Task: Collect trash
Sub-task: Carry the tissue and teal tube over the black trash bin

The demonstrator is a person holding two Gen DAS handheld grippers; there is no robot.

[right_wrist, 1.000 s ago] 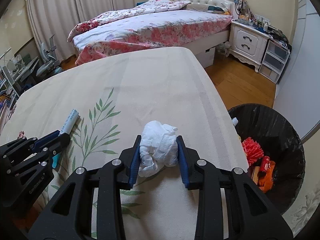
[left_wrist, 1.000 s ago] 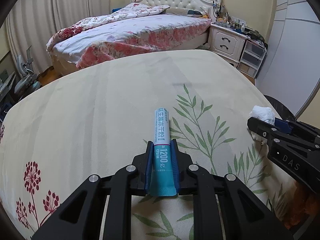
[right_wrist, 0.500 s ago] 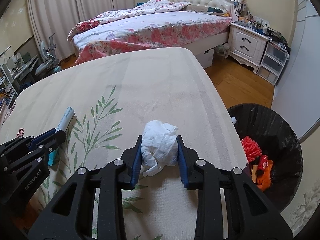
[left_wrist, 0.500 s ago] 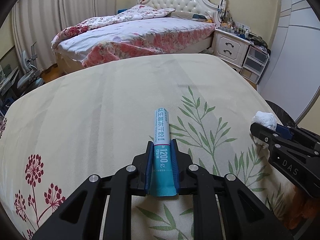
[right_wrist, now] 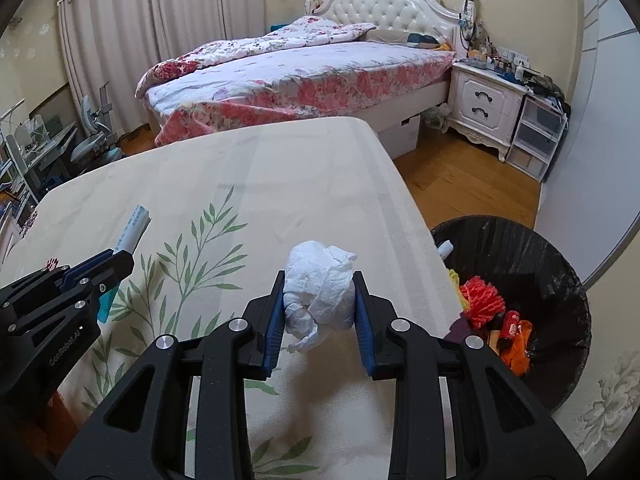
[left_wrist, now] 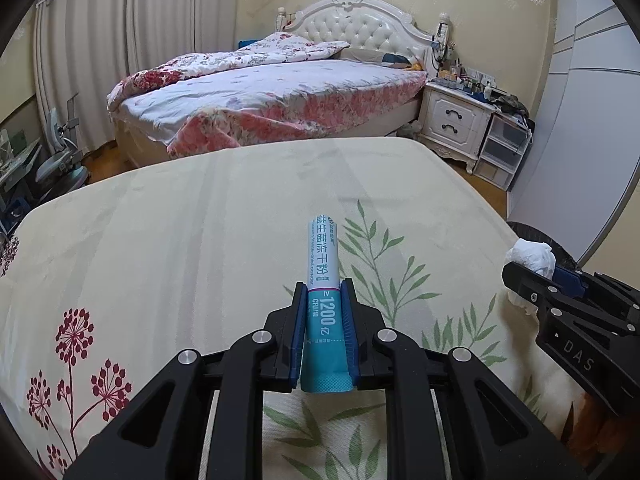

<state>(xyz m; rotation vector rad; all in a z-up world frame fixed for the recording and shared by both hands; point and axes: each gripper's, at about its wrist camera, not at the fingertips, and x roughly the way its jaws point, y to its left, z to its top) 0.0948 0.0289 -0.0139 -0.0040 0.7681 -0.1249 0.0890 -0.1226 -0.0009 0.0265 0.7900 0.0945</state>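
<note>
My left gripper (left_wrist: 323,292) is shut on a teal and white powder sachet (left_wrist: 322,276) and holds it above the cream tablecloth (left_wrist: 180,240). My right gripper (right_wrist: 319,284) is shut on a crumpled white tissue (right_wrist: 318,290), lifted above the table near its right edge. The tissue also shows in the left wrist view (left_wrist: 532,255), and the sachet in the right wrist view (right_wrist: 132,234). A black-lined trash bin (right_wrist: 552,264) stands on the floor right of the table, holding red and orange trash (right_wrist: 482,302).
The table's right edge (right_wrist: 416,216) runs beside the bin. Beyond the table stand a bed with floral covers (right_wrist: 296,76), a white nightstand (right_wrist: 486,102) and plastic drawers (right_wrist: 536,140). Wooden floor (right_wrist: 468,184) lies between them.
Both grippers have risen with their loads; the table looks lower and more of the room shows. The right gripper has edged toward the bin side.
</note>
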